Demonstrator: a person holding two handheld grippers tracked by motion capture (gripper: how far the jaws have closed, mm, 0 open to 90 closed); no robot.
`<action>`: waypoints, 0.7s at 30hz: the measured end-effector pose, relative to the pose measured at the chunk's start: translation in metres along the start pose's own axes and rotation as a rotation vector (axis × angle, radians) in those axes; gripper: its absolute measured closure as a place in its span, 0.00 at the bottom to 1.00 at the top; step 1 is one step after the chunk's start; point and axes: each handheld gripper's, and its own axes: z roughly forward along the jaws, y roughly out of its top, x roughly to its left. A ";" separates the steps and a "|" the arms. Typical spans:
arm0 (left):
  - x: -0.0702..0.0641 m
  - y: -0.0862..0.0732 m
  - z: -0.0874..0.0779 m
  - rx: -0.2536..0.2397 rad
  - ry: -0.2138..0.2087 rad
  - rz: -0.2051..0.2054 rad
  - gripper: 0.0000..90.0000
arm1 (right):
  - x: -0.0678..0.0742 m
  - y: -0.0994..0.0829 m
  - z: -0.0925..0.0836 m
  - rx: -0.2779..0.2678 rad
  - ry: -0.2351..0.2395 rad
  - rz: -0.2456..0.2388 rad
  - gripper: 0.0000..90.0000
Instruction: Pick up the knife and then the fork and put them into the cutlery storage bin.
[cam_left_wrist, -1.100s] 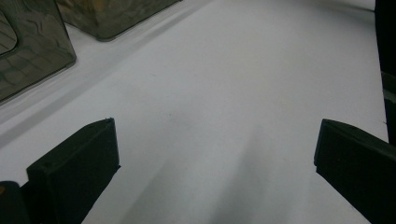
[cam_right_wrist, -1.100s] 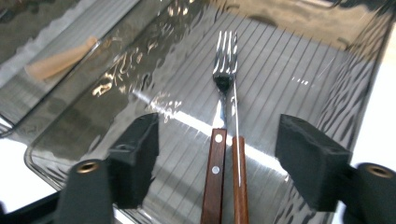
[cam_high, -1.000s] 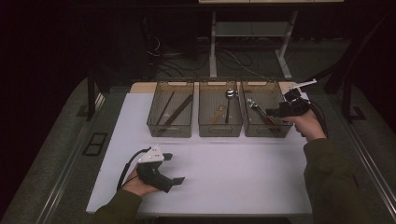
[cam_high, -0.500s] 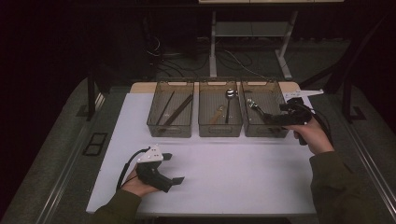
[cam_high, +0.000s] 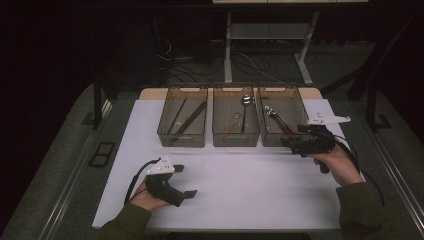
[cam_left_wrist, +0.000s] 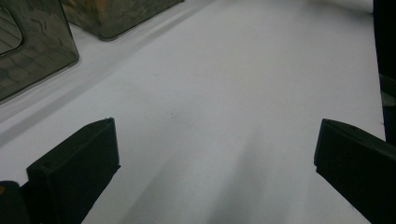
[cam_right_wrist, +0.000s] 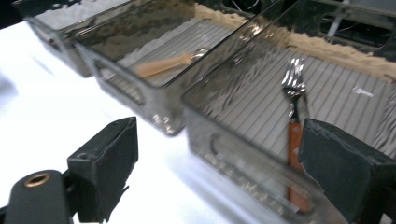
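Looks like a cutlery sorting setup: three smoky see-through bins in a row at the far side of the white bench (cam_high: 225, 190), one kind of utensil per bin, presumably so each type stays apart. The left bin (cam_high: 183, 136) has what look like dark chopsticks, the middle bin (cam_high: 235, 137) a spoon (cam_high: 245, 107) plus something wooden-handled, and the right bin (cam_high: 274, 139) holds the fork (cam_right_wrist: 293, 116).

The fork lies flat on the ribbed bottom, tines toward the back, orange handle pointing at the near wall. The right hand-held gripper (cam_high: 291, 142) sits just in front of that bin's near wall, and its jaws have just been opening; they stand wide apart with nothing between them. My read is the fork is parked where it belongs and this hand is free for the next piece.

The left hand-held gripper (cam_high: 182, 180) rests low over bare bench near the front edge, well away from the bins, jaws spread wide and holding nothing. Seems like it's just idling there to stay out of the way.
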 end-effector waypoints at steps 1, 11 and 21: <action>-0.001 0.000 0.000 0.001 0.001 0.002 0.00 | 0.002 -0.003 -0.001 0.002 0.006 -0.006 0.14; -0.002 0.001 -0.001 0.006 0.006 0.008 0.00 | 0.021 -0.030 -0.011 -0.026 0.033 -0.031 0.14; -0.002 0.001 -0.001 0.006 0.007 0.009 0.00 | 0.036 -0.052 -0.018 -0.061 0.071 -0.038 0.14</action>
